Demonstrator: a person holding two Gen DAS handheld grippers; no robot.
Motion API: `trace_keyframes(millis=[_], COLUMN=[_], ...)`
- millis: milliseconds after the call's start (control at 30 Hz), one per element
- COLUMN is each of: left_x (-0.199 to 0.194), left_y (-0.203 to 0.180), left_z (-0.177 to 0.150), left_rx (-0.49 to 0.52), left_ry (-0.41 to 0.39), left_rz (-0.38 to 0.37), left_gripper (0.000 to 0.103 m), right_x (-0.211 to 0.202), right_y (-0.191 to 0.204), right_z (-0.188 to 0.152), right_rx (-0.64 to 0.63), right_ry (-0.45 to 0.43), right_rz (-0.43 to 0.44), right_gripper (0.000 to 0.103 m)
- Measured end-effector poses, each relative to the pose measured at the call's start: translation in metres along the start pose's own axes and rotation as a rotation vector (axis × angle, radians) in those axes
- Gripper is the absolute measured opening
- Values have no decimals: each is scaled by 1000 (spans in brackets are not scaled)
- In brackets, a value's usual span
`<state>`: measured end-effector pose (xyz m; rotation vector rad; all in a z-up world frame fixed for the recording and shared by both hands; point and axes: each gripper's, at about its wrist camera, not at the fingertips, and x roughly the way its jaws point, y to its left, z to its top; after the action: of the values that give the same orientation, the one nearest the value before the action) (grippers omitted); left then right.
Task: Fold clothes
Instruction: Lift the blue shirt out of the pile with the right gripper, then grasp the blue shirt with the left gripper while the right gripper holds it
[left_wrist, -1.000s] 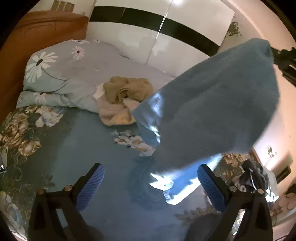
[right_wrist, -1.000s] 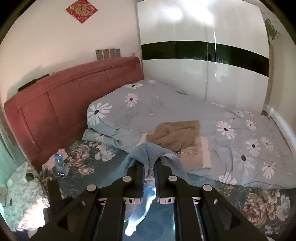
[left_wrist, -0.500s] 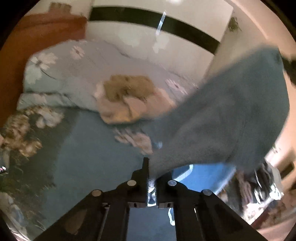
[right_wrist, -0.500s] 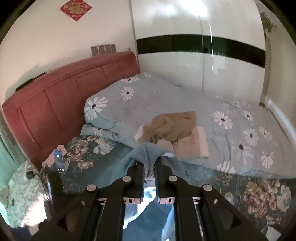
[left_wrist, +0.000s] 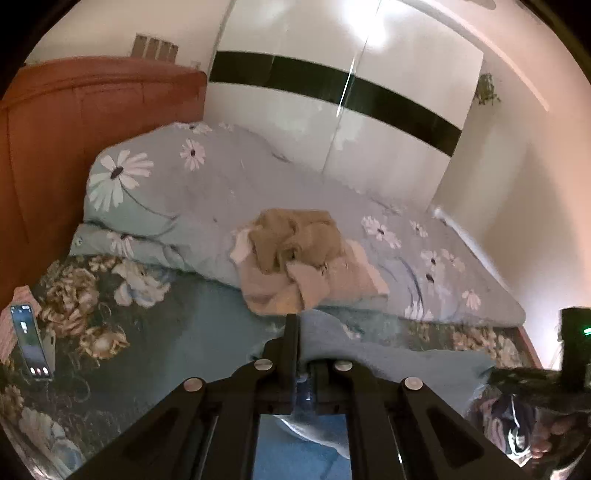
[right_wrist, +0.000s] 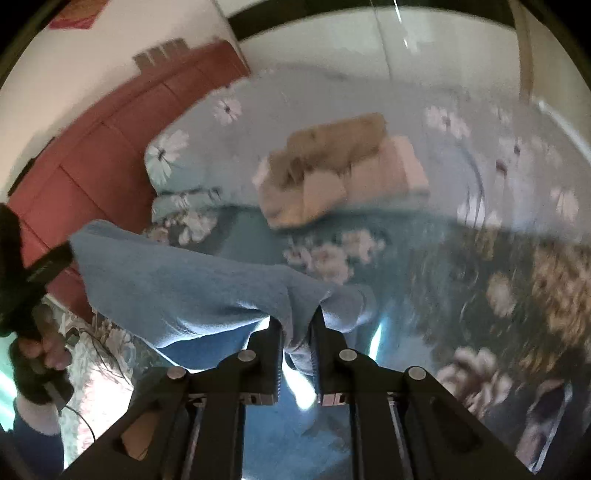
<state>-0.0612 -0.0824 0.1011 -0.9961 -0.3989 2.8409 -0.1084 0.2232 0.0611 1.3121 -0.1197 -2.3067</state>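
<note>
A blue fleece cloth (left_wrist: 399, 362) hangs stretched between both grippers above the bed. My left gripper (left_wrist: 304, 339) is shut on one corner of it. My right gripper (right_wrist: 295, 325) is shut on another corner, with the cloth (right_wrist: 177, 284) spreading left toward the other gripper (right_wrist: 44, 273), which shows at the left edge in a hand. In the left wrist view the right gripper (left_wrist: 572, 332) shows at the far right.
A pile of tan and beige clothes (left_wrist: 295, 258) lies on the daisy-print duvet (left_wrist: 184, 195). A dark floral sheet (left_wrist: 110, 332) covers the near part of the bed. A phone (left_wrist: 31, 347) lies at the left. Red headboard (left_wrist: 55, 147) and white wardrobe (left_wrist: 332, 129) stand behind.
My left gripper closed on the blue cloth's corner. Both grippers then moved apart, pulling the cloth out flat; the right wrist view swung down toward the bed.
</note>
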Motion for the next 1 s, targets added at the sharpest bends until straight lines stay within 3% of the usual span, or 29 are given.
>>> trace_keyframes(millis=[167,400,500,700,900,1000], left_x=[9,9,9,-3,-40,-66], left_y=[-7,-23,-28,-28,-33,-37], left_z=[-8,-1,2,24,60,75], left_rx=[13,59,81,114,153,173], left_ry=[50,55,55,10,-100,-160], left_rz=[-1,10,17,36,12,-3], left_gripper=[5,5,5,5,5,5], right_x=[29,47,44,-14,-105,-138], right_y=[-17,-35,-35,-19,16,31], right_z=[-18,-22,-17,20,64,69], right_rx=[43,136,159,114,11,-29], right_ry=[65,61,33,-149,-353,-418], right_rz=[7,68,71,13,-36,-43], right_gripper=[19,22,11,10,10,10])
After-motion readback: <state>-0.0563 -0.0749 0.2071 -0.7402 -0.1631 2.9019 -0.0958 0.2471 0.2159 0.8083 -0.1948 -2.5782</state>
